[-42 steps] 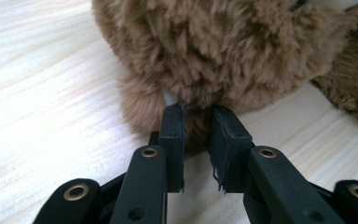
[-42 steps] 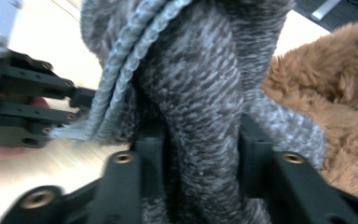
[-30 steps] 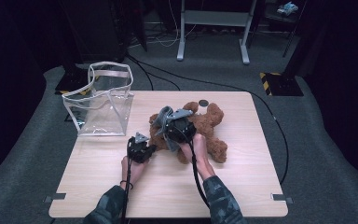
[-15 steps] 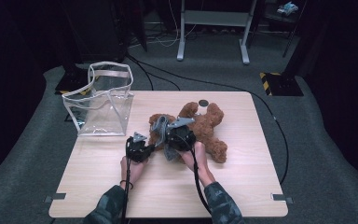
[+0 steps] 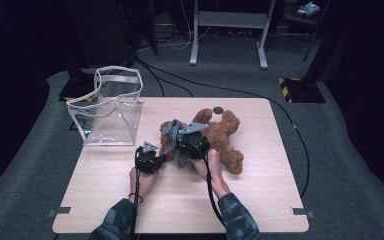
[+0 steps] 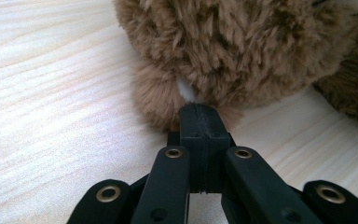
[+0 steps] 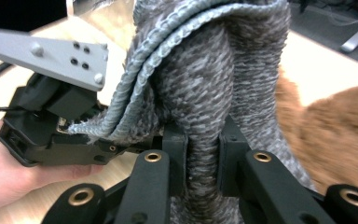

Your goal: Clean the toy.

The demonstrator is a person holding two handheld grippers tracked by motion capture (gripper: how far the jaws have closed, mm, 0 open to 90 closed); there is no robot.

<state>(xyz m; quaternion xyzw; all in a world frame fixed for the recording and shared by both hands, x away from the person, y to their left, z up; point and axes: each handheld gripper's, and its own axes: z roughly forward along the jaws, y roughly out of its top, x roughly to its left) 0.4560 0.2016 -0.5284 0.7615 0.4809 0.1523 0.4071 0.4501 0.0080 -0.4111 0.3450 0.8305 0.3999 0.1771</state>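
the left tool lies low over the tabletop, its forearm coming in from the near edge with the hand wrapped round the body; its jaws are pressed together at the tip, pinching a tuft of fur and a white tag on the brown teddy bear. just beside it, the right tool sits higher, the hand under it, and its jaws clamp a bunched fold of grey knitted cloth that drapes up over the tool. the bear lies flat on its back at the tabletop's middle. farther left stands a clear plastic bag, well apart, and a small dark disc rests beyond the bear's head.
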